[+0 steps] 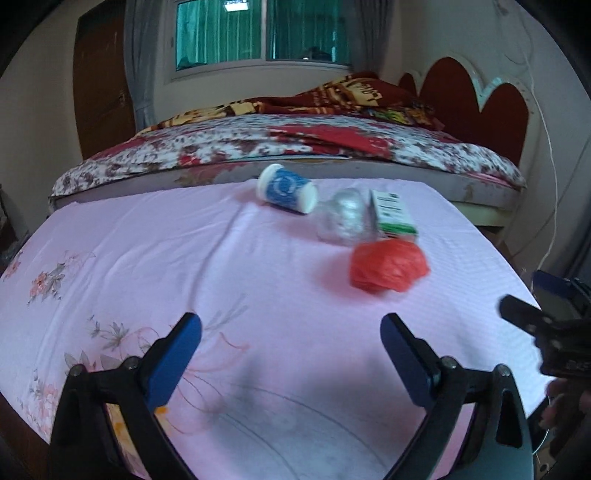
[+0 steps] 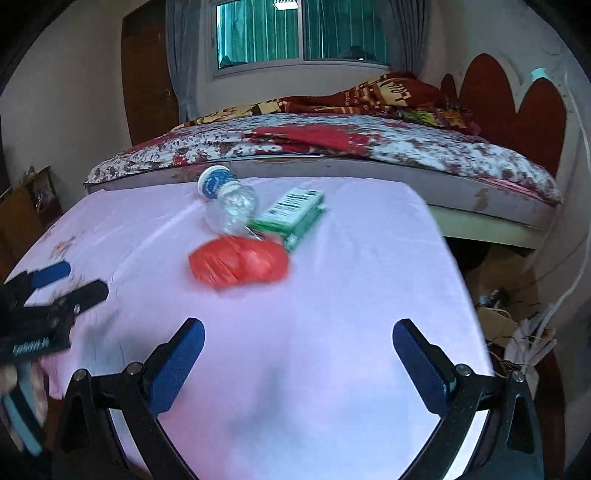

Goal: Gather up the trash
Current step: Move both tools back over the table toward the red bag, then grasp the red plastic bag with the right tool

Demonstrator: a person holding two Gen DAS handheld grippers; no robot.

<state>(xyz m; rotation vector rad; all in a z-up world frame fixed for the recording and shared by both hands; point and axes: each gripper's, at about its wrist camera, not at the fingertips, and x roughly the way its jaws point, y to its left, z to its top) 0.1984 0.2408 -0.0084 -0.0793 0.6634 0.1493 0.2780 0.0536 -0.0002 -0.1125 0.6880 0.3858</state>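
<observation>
A table with a pink cloth (image 1: 147, 240) holds four things near its far end. A blue and white paper cup (image 1: 287, 189) lies on its side. Beside it lies a clear plastic bottle (image 1: 341, 216), touching a green and white box (image 1: 393, 214). A crumpled red bag (image 1: 388, 265) sits just in front of them.

Dim room, cool daylight from the green-curtained window (image 1: 262, 33) at the back. Soft shadows on the pink cloth (image 1: 258, 295) near the lens. Red bag (image 2: 238, 262) and clear bottle (image 2: 232, 210) smeared by motion blur. Heavy fisheye bending, black vignette in the corners. No glare.
</observation>
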